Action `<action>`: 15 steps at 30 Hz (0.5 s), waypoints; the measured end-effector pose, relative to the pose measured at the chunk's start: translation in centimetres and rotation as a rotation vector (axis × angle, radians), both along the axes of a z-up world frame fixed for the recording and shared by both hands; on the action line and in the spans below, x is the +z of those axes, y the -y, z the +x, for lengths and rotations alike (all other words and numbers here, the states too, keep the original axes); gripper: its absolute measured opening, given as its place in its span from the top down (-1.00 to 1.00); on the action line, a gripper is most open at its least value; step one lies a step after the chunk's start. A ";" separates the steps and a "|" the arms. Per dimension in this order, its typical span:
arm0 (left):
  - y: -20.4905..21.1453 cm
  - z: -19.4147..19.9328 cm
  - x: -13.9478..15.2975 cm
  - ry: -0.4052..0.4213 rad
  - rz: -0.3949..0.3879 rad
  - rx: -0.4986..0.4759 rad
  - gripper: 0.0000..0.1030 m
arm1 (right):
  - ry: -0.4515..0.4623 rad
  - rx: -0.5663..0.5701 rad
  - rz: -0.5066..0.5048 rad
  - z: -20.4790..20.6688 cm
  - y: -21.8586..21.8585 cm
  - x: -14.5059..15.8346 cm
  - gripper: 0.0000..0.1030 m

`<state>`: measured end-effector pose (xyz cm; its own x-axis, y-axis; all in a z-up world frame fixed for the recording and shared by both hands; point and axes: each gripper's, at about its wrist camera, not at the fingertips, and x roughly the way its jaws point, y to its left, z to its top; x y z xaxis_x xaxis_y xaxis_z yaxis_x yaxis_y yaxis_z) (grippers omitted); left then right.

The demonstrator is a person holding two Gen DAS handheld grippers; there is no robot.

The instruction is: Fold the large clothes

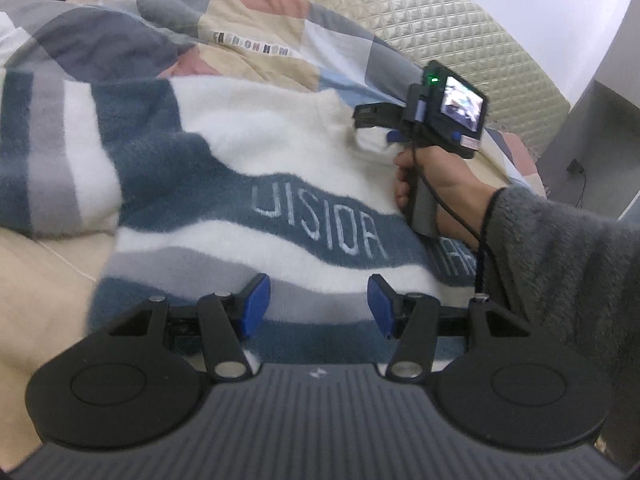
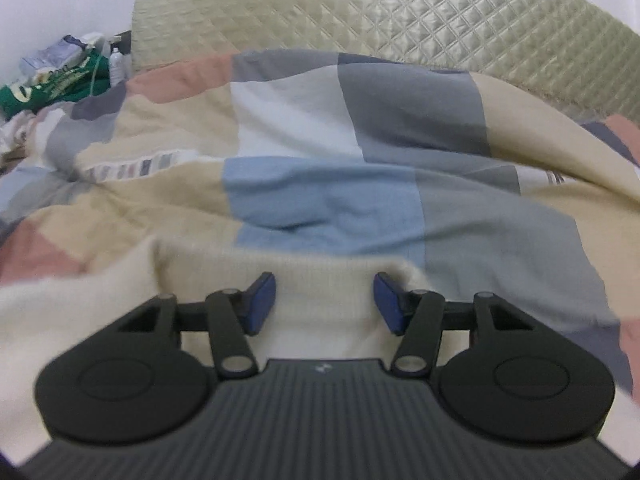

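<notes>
Left wrist view shows a striped sweater (image 1: 224,184) in white, grey and dark blue, lettered across one band, spread over a patchwork quilt (image 1: 256,28) on the bed, with a quilted headboard (image 1: 460,28) behind. The risk, as I judge it, is a shallow bite: the knit is thick and fluffy, so pads closing on only the nap could let the edge slip as it is lifted, and the fold would come out skewed. A second risk is catching the quilt underneath along with the sweater, since the cream hem lies flat against it.

The left gripper (image 1: 318,304) hovers over the striped lower part, jaws about half open with nothing between them, pads clear of the fabric. The right gripper (image 2: 324,302), held by a hand (image 1: 436,196) in a grey fleecy sleeve (image 1: 568,264), sits at the sweater's white far edge; in the right wrist view its jaws stand roughly half apart, straddling a raised ridge of cream knit, and I see no pad pressing on it yet, so nothing is gripped
</notes>
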<state>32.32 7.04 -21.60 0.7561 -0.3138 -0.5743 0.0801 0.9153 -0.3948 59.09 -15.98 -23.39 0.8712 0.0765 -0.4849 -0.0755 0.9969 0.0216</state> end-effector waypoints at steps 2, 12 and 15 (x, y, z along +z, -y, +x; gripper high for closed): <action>0.2 0.2 -0.4 -0.003 0.012 -0.002 -0.16 | -0.023 0.006 0.009 0.4 0.0 -0.4 -0.10; 0.4 -0.4 0.4 -0.005 0.040 -0.018 -0.17 | -0.062 0.072 0.100 -9.7 3.5 3.1 -0.12; 0.7 -1.2 0.9 -0.009 0.064 -0.018 -0.17 | -0.098 0.080 0.130 -15.3 4.8 4.5 -0.12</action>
